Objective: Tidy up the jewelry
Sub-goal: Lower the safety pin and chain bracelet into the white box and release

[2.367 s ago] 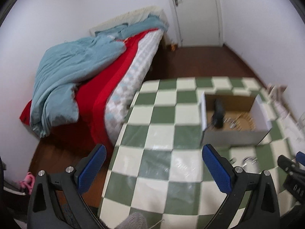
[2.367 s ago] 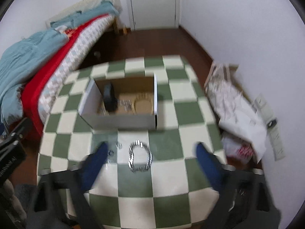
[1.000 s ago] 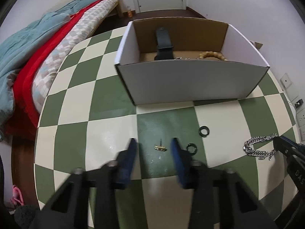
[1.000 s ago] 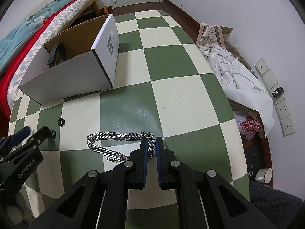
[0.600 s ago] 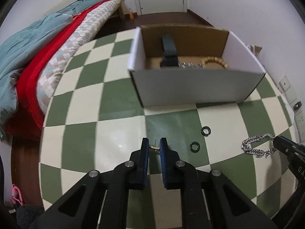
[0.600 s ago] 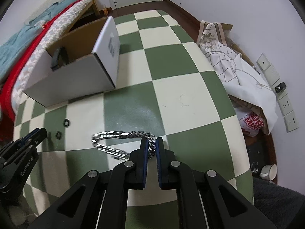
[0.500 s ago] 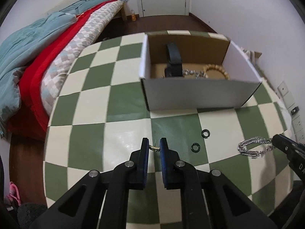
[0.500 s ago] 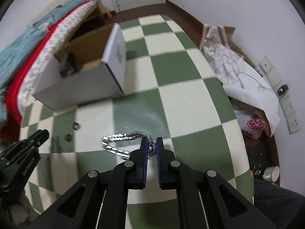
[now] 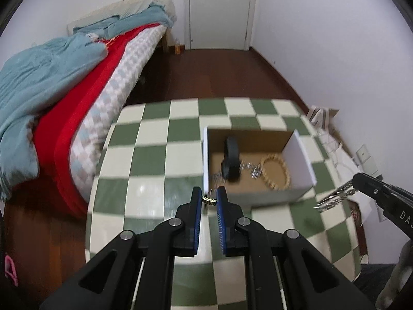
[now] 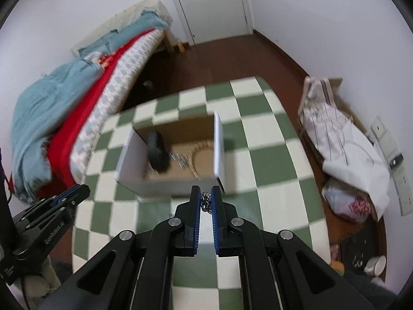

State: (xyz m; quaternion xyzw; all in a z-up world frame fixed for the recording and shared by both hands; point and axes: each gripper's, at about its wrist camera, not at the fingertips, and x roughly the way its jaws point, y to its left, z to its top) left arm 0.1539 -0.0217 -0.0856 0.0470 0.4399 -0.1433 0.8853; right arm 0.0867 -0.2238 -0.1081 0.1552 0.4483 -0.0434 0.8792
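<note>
The left tool is closed on a small gold earring pinched crosswise between its blue pads, raised above the green-and-cream checked counter just short of the near left corner of the open cardboard box. The right tool is closed on a silver chain bracelet; its own camera shows only a few links between the pads, while the left camera shows the rest of the chain hanging off that tool's tip to the right of the box. Inside the box lie a black watch, a wooden bead bracelet and some silver pieces, blurred. The right camera alone shows the counter's right edge, with a pale cloth bag and a plastic bag on the floor past it. The counter's left edge runs near the bed. Beyond the far edge, bare wooden floor reaches a white door.
</note>
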